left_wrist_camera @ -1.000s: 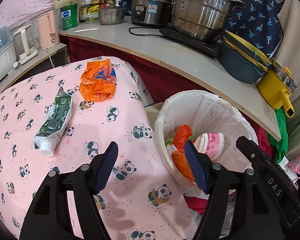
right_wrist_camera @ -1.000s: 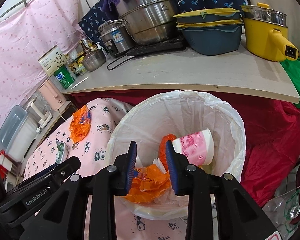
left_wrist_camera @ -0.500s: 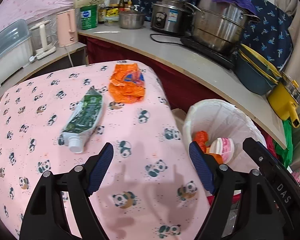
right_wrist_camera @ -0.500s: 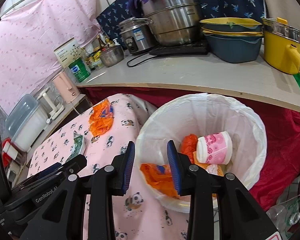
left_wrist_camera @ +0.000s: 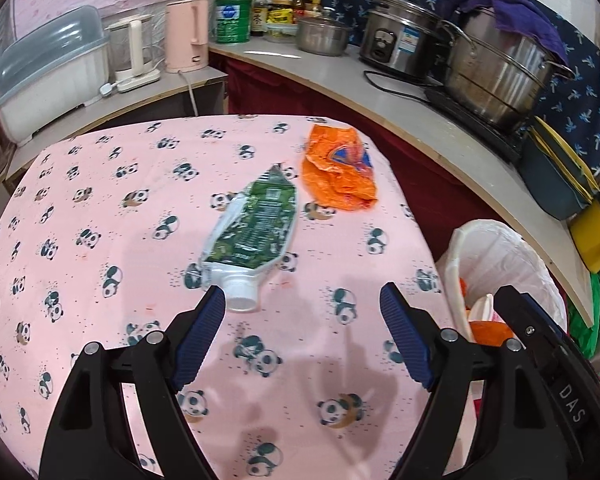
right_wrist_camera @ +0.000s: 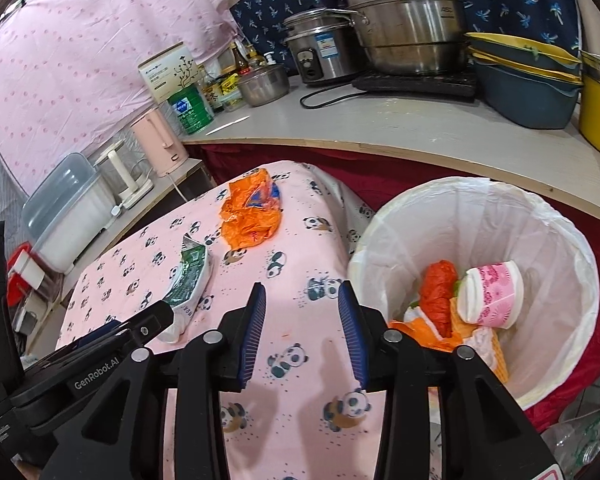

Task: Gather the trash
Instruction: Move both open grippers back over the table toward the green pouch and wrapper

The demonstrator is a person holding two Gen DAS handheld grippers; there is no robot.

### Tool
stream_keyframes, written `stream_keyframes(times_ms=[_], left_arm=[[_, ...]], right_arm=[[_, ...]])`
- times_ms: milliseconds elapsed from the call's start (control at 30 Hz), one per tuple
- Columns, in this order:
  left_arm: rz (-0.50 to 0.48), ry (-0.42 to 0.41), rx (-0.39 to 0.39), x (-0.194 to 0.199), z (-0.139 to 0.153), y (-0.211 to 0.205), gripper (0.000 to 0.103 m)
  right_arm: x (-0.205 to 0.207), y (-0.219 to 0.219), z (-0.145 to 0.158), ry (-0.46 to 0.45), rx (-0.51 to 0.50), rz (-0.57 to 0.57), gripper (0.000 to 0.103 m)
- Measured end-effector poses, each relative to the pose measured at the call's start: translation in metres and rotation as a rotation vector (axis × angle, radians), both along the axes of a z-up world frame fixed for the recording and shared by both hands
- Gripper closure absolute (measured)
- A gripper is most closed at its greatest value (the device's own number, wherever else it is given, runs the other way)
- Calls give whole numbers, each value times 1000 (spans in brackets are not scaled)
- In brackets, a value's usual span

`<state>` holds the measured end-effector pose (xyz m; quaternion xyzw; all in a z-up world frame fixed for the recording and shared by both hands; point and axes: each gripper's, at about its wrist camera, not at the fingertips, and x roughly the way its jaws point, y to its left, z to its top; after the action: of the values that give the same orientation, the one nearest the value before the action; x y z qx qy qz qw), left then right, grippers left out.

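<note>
A flattened green pouch with a white cap point(left_wrist_camera: 254, 232) point(right_wrist_camera: 188, 276) lies on the pink panda cloth point(left_wrist_camera: 100, 208). Beyond it sits a crumpled orange wrapper point(left_wrist_camera: 338, 172) point(right_wrist_camera: 252, 212). My left gripper point(left_wrist_camera: 302, 300) hovers open just short of the pouch's cap, nothing between its fingers. My right gripper point(right_wrist_camera: 302, 296) is over the cloth's right part beside the bin, its jaws opening and empty. The white-lined trash bin point(right_wrist_camera: 540, 240) point(left_wrist_camera: 500, 248) holds a pink paper cup point(right_wrist_camera: 492, 292) and orange scraps.
A curved counter point(right_wrist_camera: 420, 136) behind the table carries steel pots point(right_wrist_camera: 404, 16), a rice cooker, stacked blue basins and a yellow pot. A pink kettle point(left_wrist_camera: 186, 36) and a plastic box point(left_wrist_camera: 48, 80) stand on a low shelf at left.
Both grippers have swung left, away from the bin and over the table. The left jaws widened and now sit near the pouch's cap. The right jaws spread a little.
</note>
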<state>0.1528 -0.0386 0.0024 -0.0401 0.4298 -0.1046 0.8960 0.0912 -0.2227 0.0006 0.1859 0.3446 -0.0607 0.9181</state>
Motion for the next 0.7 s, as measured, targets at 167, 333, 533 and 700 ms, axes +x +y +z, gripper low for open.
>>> stream_keyframes(times_ms=[167, 333, 533, 700], left_arm=[[37, 16, -2, 12, -8, 19, 26], [58, 34, 2, 26, -17, 30, 25], [68, 71, 9, 44, -34, 37, 25], [77, 109, -6, 59, -49, 42, 22]], right_arm=[[16, 12, -4, 11, -6, 26, 64], [34, 21, -10, 24, -6, 45, 64], [61, 29, -20, 44, -8, 64, 64], [84, 35, -29, 60, -15, 80, 63]])
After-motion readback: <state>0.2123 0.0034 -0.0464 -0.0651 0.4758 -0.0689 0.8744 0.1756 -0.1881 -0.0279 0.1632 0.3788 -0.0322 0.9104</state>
